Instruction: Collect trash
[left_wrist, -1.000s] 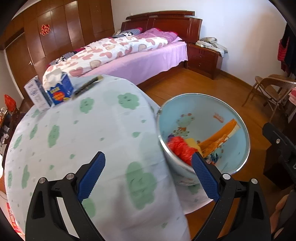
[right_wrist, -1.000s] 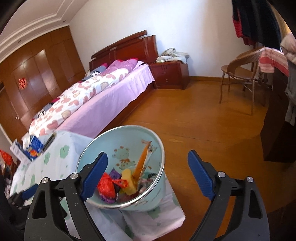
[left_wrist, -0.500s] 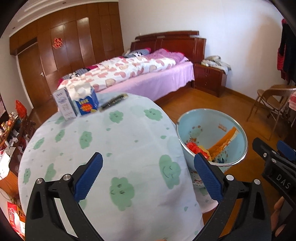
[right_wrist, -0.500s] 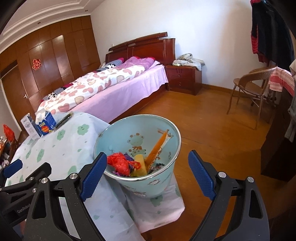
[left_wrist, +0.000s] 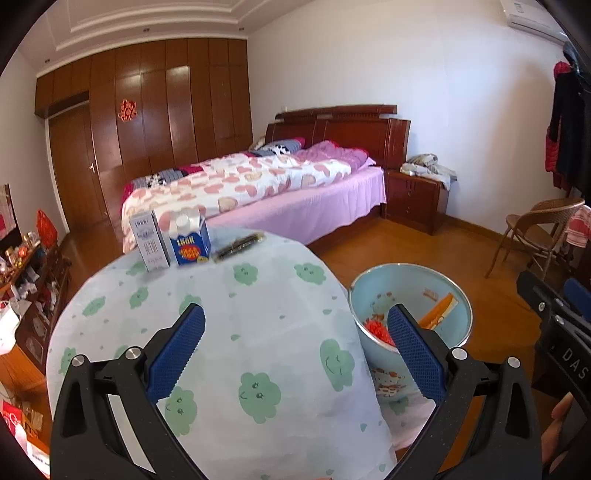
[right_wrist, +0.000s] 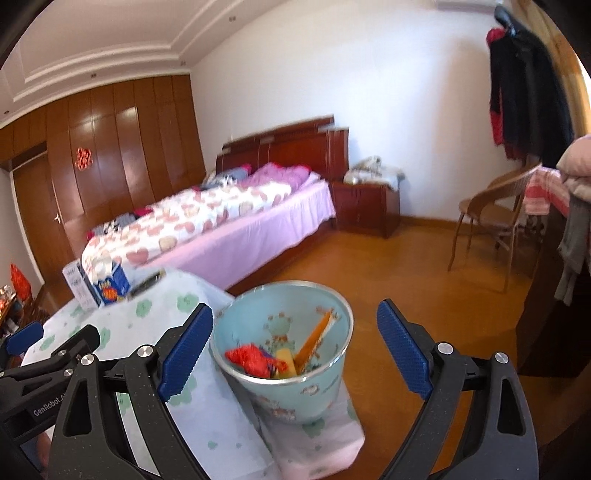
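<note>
A light blue trash bin (left_wrist: 413, 295) (right_wrist: 317, 384) stands on the floor at the table's right edge, holding red, yellow and orange wrappers (right_wrist: 258, 360). My left gripper (left_wrist: 295, 339) hangs open above the cloud-print tablecloth (left_wrist: 229, 325), nothing between its blue pads. My right gripper (right_wrist: 291, 345) is open too, raised above and in front of the bin, empty. At the table's far edge stand a white carton (left_wrist: 149, 242), a blue tissue box (left_wrist: 190, 240) and a dark wrapper (left_wrist: 240, 243). The right gripper's body shows at the right edge of the left wrist view.
A bed (left_wrist: 258, 188) with a heart-print quilt lies behind the table, with a nightstand (left_wrist: 415, 201) beside it. A wicker chair (right_wrist: 491, 225) stands at the right near hanging clothes. A cluttered low cabinet (left_wrist: 26, 280) lines the left wall. Bare wooden floor (right_wrist: 388, 273) lies between bin and chair.
Both grippers have risen, drawn back and tilted up; the bin and table now sit lower and smaller in both views, with more of the room showing. Both stay empty.
</note>
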